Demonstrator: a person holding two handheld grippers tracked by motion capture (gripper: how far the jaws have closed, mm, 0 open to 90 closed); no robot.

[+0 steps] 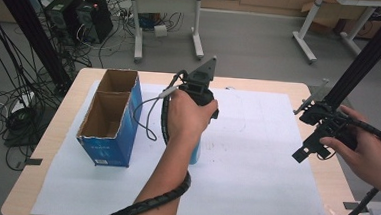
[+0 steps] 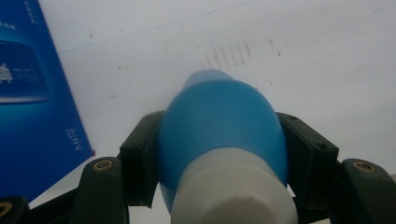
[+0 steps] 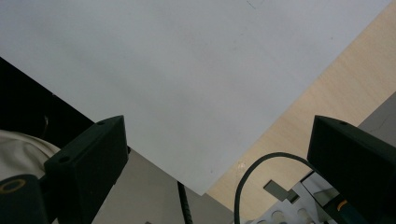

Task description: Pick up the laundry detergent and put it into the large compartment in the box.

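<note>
At the left of the high view, a blue box [image 1: 111, 118] stands on the white sheet [image 1: 254, 176] covering the worktop [image 1: 51, 134]. Its top is open, showing two brown compartments, one behind the other; nothing can be seen in either. In the left gripper view the box's blue side fills the left edge.

Just right of the box, at centre frame, the left hand [image 1: 188, 118] reaches in from the bottom, forearm angled up, a black spiral cable [image 1: 160, 198] wrapped round it. It holds the left tool [image 1: 199, 95] pointing down at the sheet. In the left gripper view that tool [image 2: 219, 154] is clamped on a bottle [image 2: 222, 140], blue-bodied with a white end nearest the camera, its jaws pressed against both sides. A strip of the bottle [image 1: 195, 153] shows below the hand in the high view, near the box but apart from it.

At the right edge, the right hand [image 1: 364, 145] holds the right tool [image 1: 317, 133] above the worktop's right border, tilted down to the left. In the right gripper view its jaws stand wide apart with nothing between them, over the sheet's corner and bare wood.
</note>
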